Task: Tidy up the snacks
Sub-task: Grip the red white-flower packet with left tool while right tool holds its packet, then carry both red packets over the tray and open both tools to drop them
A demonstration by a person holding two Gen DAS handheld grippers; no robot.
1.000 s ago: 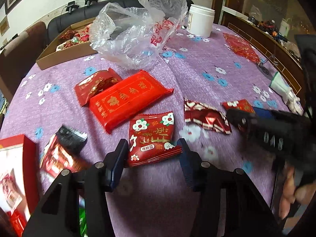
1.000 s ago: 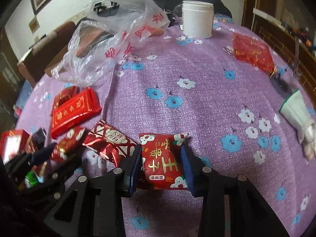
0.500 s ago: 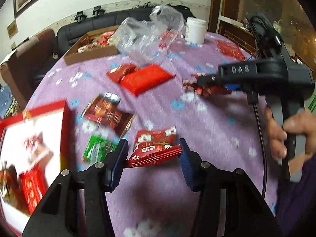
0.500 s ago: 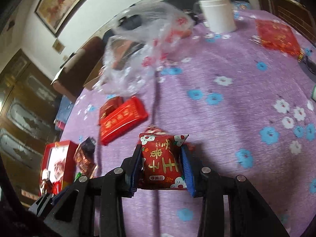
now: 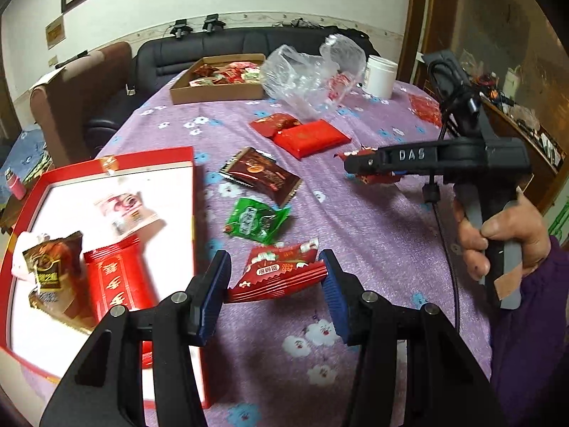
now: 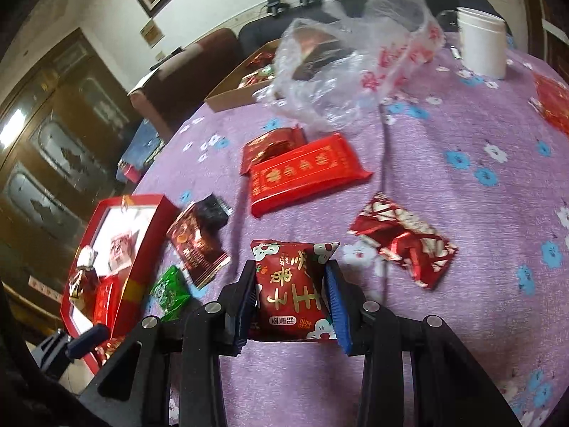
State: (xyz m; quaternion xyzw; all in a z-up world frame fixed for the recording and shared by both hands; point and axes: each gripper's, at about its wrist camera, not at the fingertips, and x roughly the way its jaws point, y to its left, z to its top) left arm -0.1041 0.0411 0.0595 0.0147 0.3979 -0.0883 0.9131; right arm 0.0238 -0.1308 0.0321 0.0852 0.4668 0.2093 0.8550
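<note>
Left wrist view: the left tongs (image 5: 275, 286) clench a red flowered packet (image 5: 281, 274) edge-on between the blue pads, lifted clear of the desk (image 5: 373, 235). A second ago the packet sat on the purple cloth far from the box; now the red box (image 5: 106, 163) fills the near left, just beside the tongs, so this packet looks close to its drop. Inside the box lie a red bar (image 5: 113, 284), a brown sachet (image 5: 49, 267) and a pale wrapper (image 5: 124, 210). Loose on the desk beyond the tongs are a green packet (image 5: 256, 219), a brown packet (image 5: 263, 174) and a long red pack (image 5: 313, 137). At right a hand (image 5: 498, 238) grips the handle of the right tongs (image 5: 355, 167), which point left across the desk; what they hold is hidden here.

Right wrist view: the right tongs (image 6: 291, 306) grasp a second flowered packet (image 6: 293, 291) flat, face up, pads pressing both sides. Compared with a second ago the view has swung so that the box (image 6: 149, 245) now shows at near left, well apart from the tongs, with the brown packet (image 6: 199, 245) and green packet (image 6: 169, 290) between. A red foil packet (image 6: 405, 242) lies to the right, the plastic bag (image 6: 355, 53) and white jar (image 6: 482, 44) far off. This packet likely has further to travel left
</note>
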